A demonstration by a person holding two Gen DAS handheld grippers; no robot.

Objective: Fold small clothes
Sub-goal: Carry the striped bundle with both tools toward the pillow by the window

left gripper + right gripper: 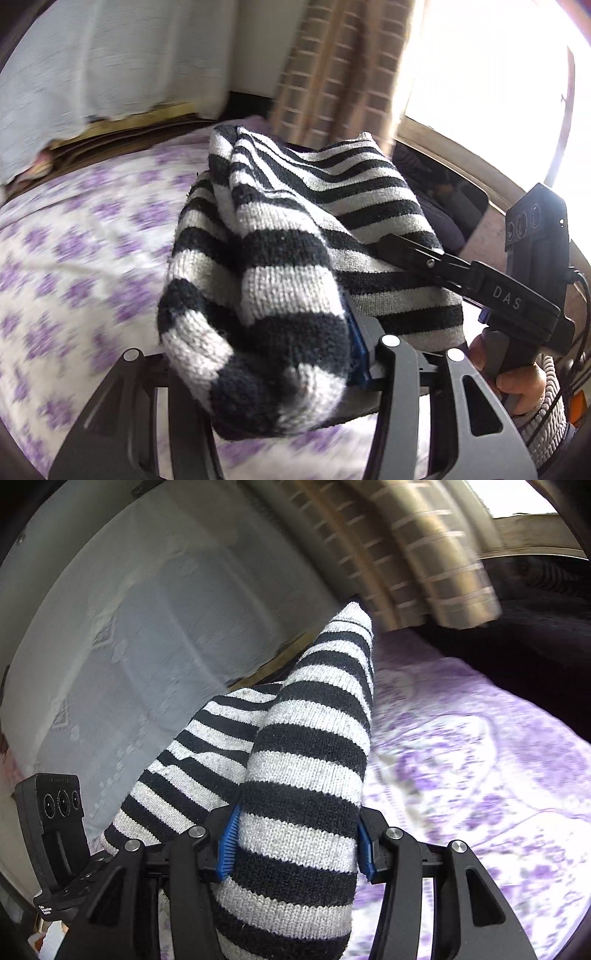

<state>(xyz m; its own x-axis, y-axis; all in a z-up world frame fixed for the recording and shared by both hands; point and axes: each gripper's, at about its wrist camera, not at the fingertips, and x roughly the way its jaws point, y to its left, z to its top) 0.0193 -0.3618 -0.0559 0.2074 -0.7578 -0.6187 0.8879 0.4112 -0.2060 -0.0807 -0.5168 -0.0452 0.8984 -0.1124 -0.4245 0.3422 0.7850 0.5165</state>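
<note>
A black-and-white striped knit garment (295, 229) hangs lifted above the bed, stretched between both grippers. In the left wrist view my left gripper (280, 354) is shut on a bunched end of it. The cloth hides one finger, and the other blue pad (360, 354) presses against the knit. My right gripper (399, 251) bites the garment's far edge, with a hand (517, 384) on its handle. In the right wrist view my right gripper (295, 838) is shut on a thick roll of the striped garment (310, 746), both blue pads (229, 842) squeezing it. The left gripper's black housing (55, 812) shows at lower left.
Below lies a bed with a white sheet with a purple flower print (74, 240). A pale blue cloth (110, 66) hangs behind it. A beige checked curtain (332, 74) and a bright window (480, 74) stand at the far side. Dark bedding (535, 646) lies by the window.
</note>
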